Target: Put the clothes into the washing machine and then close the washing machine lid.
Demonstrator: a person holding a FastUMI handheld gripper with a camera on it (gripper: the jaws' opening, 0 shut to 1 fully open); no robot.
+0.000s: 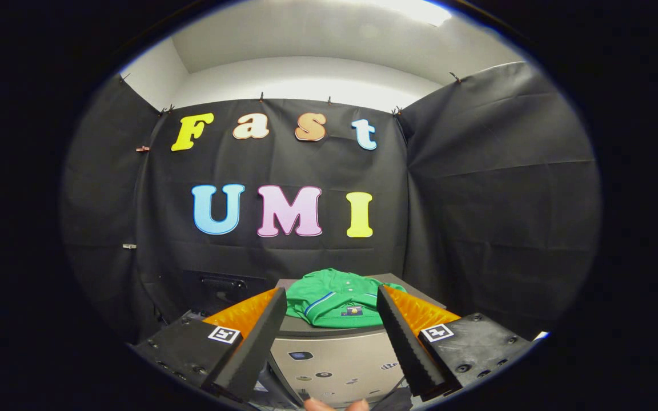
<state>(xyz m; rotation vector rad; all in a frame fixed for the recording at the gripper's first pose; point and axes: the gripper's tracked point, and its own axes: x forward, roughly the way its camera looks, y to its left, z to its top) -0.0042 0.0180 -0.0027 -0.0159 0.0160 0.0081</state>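
Note:
A green shirt (333, 298) with a blue-and-white stripe and a small badge lies folded on the flat top of a grey washing machine (334, 357). The machine's top is down under the shirt, and small buttons dot its front panel. My gripper (333, 295) is open, its two fingers spread wide, and the shirt lies just beyond and between the fingertips (279, 298). Nothing is held between the fingers.
Black cloth walls close the booth behind and on both sides of the machine. A dark box with a handle (223, 285) stands to the left behind the machine. A person's fingertips (336, 405) show just below the machine's front panel.

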